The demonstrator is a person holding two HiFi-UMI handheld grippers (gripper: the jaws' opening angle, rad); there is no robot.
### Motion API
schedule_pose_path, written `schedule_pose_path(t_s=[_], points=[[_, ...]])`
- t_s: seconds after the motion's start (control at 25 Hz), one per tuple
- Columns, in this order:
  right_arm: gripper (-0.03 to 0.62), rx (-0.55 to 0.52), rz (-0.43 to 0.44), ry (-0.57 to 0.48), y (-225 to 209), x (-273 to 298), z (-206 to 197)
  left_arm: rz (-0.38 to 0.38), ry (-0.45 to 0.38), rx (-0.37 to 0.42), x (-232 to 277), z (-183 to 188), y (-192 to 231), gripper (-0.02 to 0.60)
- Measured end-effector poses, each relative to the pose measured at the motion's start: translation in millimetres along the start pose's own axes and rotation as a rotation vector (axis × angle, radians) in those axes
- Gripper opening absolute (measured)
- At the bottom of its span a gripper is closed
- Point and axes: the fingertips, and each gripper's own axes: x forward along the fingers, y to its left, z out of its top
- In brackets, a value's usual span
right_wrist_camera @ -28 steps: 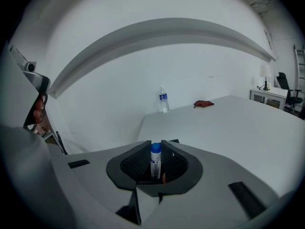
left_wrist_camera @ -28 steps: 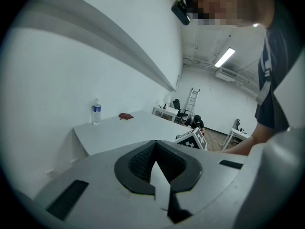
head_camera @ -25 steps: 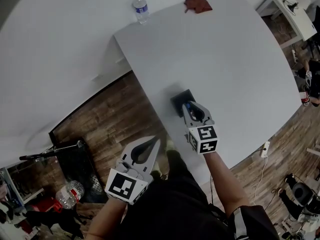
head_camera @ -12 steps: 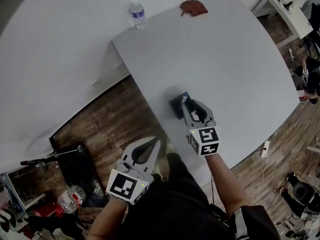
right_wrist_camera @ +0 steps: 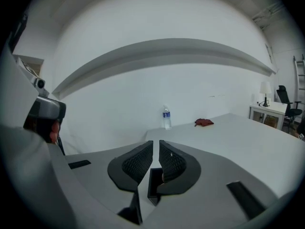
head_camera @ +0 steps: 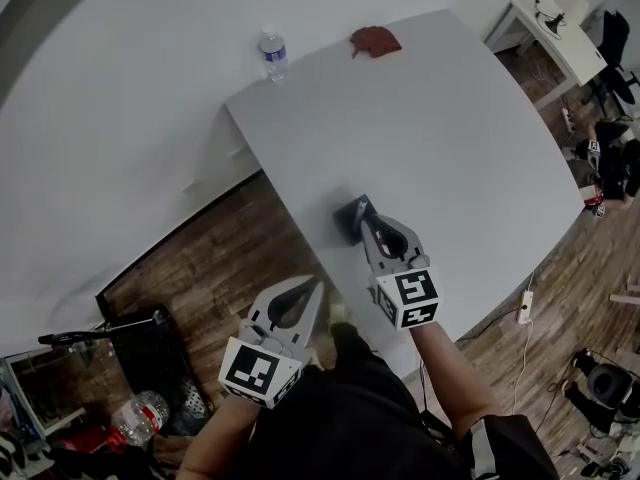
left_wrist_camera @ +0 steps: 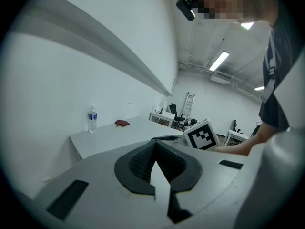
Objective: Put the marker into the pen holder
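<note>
A dark square pen holder (head_camera: 346,220) stands near the front left edge of the white table (head_camera: 440,118). My right gripper (head_camera: 363,208) hangs right over it, jaws a narrow slit apart, and I see nothing between them. In the right gripper view the holder's black opening (right_wrist_camera: 153,182) shows through the gap below the right gripper's tips (right_wrist_camera: 156,144). No marker is clearly visible in any view. My left gripper (head_camera: 312,286) is shut and empty, off the table over the wood floor; its tips (left_wrist_camera: 155,147) meet in the left gripper view.
A water bottle (head_camera: 272,54) and a crumpled red cloth (head_camera: 375,39) sit at the table's far edge. Wood floor lies left of the table, with a black stand (head_camera: 150,343) on it. Another white desk (head_camera: 545,23) is at the upper right.
The blue marker seen in the right jaws a second ago no longer shows. The right gripper has shifted slightly toward the holder. The left gripper has barely moved.
</note>
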Motion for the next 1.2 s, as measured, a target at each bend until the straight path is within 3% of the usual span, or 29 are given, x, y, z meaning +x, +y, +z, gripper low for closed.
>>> schedule_pose_path(t_s=[0.6, 1.2], points=[[0.015, -0.078, -0.015, -0.126, 34.8, -66.2, 62.1, -0.069, -0.101, 0.055, -17.3, 26.2, -32.6, 0.005], [0.015, -0.120, -0.051, -0.159, 89.0, -109.2, 60.5, -0.113, -0.141, 0.053, -58.4, 11.1, -45.3, 0.005]])
